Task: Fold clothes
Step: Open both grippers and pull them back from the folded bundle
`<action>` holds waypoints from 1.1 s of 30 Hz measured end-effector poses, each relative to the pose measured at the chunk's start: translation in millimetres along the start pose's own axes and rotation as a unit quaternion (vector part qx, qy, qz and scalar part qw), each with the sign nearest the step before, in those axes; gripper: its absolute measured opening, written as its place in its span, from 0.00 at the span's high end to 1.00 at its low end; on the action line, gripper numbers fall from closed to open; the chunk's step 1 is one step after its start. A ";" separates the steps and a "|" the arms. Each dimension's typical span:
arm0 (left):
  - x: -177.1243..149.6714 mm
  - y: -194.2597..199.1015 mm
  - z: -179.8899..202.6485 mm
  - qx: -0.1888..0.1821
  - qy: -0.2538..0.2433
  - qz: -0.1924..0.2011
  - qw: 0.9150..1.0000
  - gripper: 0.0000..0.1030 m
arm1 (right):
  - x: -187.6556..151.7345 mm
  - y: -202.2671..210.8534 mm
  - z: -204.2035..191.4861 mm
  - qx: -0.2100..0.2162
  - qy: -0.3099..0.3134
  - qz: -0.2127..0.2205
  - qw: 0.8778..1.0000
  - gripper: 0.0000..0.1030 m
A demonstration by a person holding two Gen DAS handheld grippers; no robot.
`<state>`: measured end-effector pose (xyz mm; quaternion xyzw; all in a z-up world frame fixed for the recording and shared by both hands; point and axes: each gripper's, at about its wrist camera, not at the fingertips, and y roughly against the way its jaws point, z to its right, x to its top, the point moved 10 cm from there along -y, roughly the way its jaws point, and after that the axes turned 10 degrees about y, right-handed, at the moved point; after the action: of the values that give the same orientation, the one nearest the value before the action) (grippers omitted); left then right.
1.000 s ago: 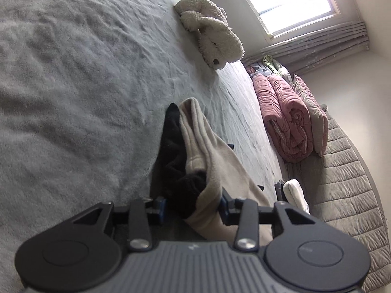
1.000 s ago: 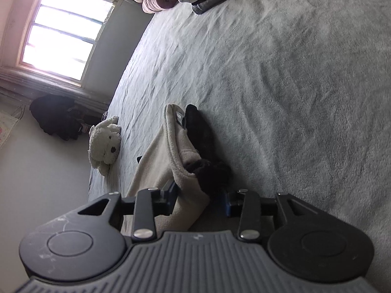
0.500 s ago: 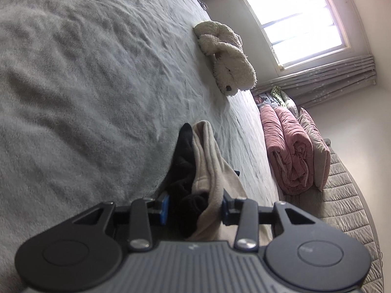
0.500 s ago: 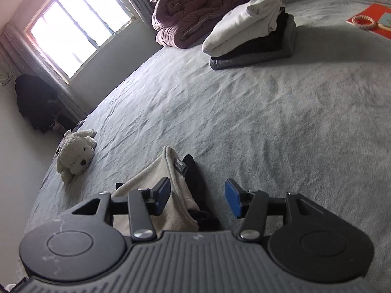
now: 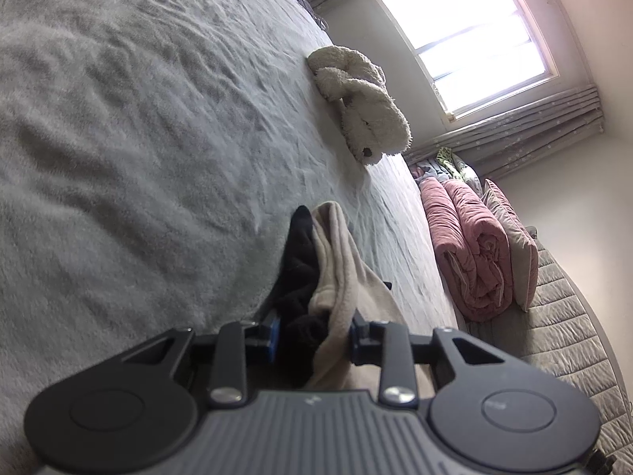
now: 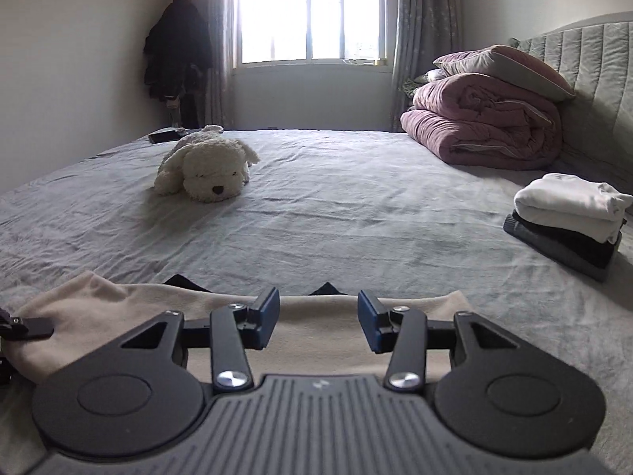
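A beige garment (image 5: 340, 261) with a black inner layer lies on the grey bed (image 5: 118, 158). My left gripper (image 5: 314, 336) is shut on its bunched edge, and the cloth fills the gap between the blue pads. In the right wrist view the same beige garment (image 6: 130, 304) lies spread flat, with two black corners peeking out at its far edge. My right gripper (image 6: 318, 320) hovers just above it, open, with nothing between its pads. A finger of the left gripper (image 6: 27, 326) shows at the garment's left end.
A white plush dog (image 6: 205, 166) lies mid-bed. A stack of folded clothes (image 6: 569, 221) sits at the right. A rolled pink quilt (image 6: 486, 126) with a pillow rests by the padded headboard (image 6: 601, 79). A dark coat (image 6: 178, 47) hangs beside the window.
My right gripper has let go of the garment's edge, opened, and swung level above the flat cloth. My left gripper keeps its hold and has shifted only a little.
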<state>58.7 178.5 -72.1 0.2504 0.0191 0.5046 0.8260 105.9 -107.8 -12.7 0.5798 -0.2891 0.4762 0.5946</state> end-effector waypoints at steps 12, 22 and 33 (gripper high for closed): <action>1.3 0.0 -1.1 -0.005 0.015 -0.011 1.000 0.69 | -3.3 -50.2 -41.1 0.012 0.010 -0.040 0.999 0.68; 1.0 4.4 11.3 0.000 0.006 0.002 1.000 0.71 | -20.4 -67.5 -48.0 0.004 0.017 -0.071 0.997 0.67; -1.8 18.2 55.5 -0.029 -0.047 0.037 0.998 0.72 | 2.5 -22.3 -46.7 0.035 -0.010 -0.039 0.999 0.66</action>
<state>58.6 161.8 -16.0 0.2506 -0.0440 0.5229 0.8135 117.3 -59.3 -27.2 0.6162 -0.2554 0.4566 0.5887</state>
